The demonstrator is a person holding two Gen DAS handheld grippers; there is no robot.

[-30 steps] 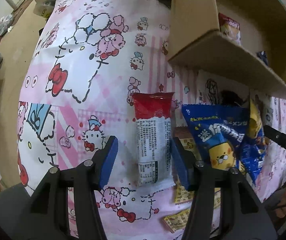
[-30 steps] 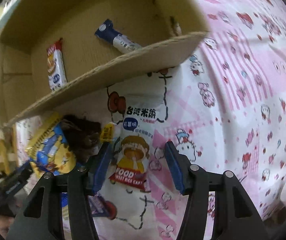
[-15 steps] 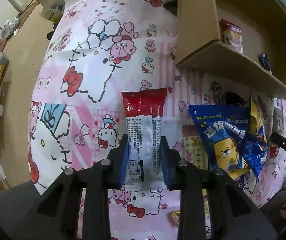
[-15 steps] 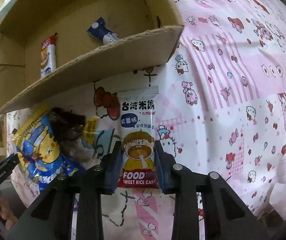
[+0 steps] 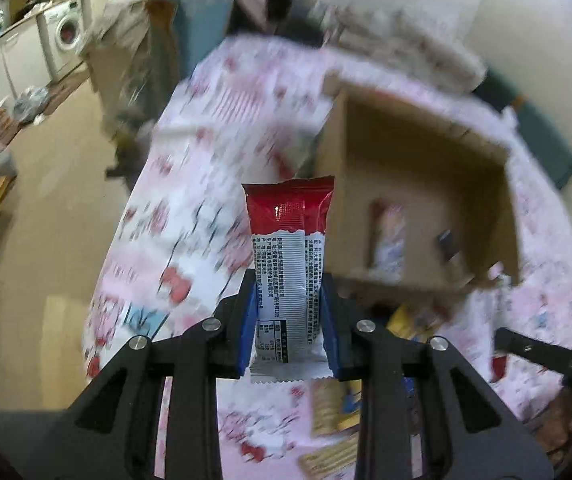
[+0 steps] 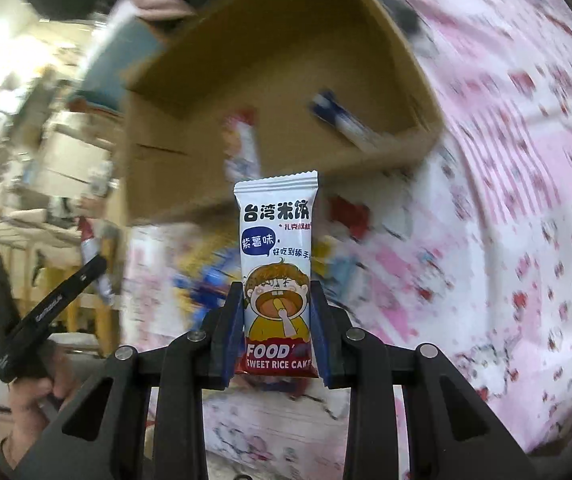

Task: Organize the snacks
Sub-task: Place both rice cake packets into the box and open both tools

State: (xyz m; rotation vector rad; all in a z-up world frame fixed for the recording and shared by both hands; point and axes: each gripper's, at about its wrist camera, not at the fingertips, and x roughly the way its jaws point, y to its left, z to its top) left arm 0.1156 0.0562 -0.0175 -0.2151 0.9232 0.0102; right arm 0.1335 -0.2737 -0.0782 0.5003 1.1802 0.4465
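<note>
A pink cartoon-print cloth [image 5: 189, 216] covers the counter, blurred. On it sits an open cardboard box [image 5: 418, 152], its near rim [image 6: 286, 184] low, with two packets lying inside. The left gripper [image 5: 289, 330] has its fingers clamped on a red-topped packet [image 5: 289, 264], its printed back showing, raised above the cloth beside the box. The right gripper [image 6: 277, 330] pinches a white rice cake packet [image 6: 277, 264] with a cartoon face, upright before the box opening.
</note>
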